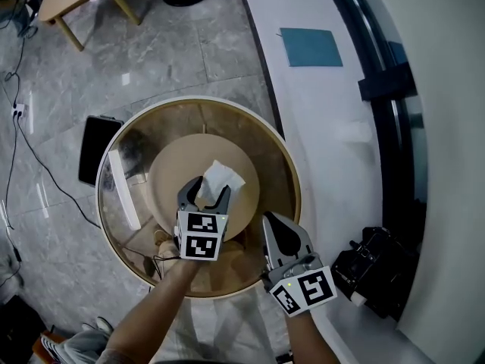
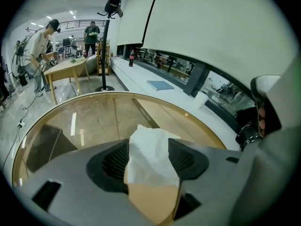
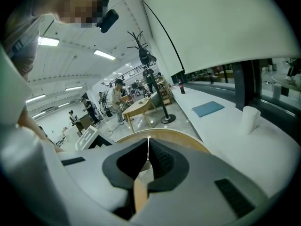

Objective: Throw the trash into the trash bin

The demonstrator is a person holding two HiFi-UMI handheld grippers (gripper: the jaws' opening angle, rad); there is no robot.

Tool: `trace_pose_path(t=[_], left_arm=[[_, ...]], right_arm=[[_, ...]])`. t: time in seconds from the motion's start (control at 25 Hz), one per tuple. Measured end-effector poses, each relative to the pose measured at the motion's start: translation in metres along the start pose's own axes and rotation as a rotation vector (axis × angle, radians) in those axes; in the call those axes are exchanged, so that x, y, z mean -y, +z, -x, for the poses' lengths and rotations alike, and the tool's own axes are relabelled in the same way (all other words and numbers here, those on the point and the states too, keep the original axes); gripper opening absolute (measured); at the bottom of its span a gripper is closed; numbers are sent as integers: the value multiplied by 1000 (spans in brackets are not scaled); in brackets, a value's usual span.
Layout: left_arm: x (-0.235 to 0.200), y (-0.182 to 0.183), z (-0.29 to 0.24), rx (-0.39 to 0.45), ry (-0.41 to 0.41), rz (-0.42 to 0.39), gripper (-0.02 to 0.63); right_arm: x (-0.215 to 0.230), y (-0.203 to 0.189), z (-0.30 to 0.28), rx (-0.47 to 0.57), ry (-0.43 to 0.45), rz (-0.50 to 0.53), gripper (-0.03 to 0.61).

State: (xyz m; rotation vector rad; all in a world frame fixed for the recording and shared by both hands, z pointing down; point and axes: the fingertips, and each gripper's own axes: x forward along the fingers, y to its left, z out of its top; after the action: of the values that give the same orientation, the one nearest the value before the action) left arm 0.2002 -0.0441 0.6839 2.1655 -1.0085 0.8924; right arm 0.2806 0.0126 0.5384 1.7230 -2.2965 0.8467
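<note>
Crumpled white tissue [image 1: 220, 179] lies on the round glass table [image 1: 198, 101], near the table's centre, over the tan disc seen through the glass. Left gripper [image 1: 206, 193] is over the table's middle, angled down at the tissue. Its jaws stand well apart with the tissue between them, and the black ribbed pads [image 2: 113, 163] flank the paper on both sides. No squeeze is evident, so the tissue rests on the glass rather than being held. Right gripper [image 1: 276, 224] is over the table's near edge, on the side facing the white counter [image 1: 318, 105]. Its jaws are closed tip to tip with nothing between them. A blue sheet [image 1: 311, 47] lies on the counter beyond the table's far side.
</note>
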Motion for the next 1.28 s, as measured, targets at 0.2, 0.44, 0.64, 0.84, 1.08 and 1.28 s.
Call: trace_pose_path(t=[0.2,0.44,0.64,0.84,1.08,1.28], left_arm=[[-1,-7,-6,-2,4,0,259],[-3,-13,-8,-18,9,-5,258],[-7,-21,-8,-36,36,7,117],[-7,-15,4,-15,23,36,41],[-14,-6,18,-1,8,55,41],[-35,2,29,20,-1,74,41]], right_arm=[[5,-11,-2,-6,-7,-9,20],[-3,-16,-2,-7,0,-15,20],[-7,-21,1,-13,-1,-12,20],[-12,-24,5,-15,-7,-11,20],[-24,-18,0,-5,-15,-10,20],[-45,-16,-17,1,-9,-10,20]])
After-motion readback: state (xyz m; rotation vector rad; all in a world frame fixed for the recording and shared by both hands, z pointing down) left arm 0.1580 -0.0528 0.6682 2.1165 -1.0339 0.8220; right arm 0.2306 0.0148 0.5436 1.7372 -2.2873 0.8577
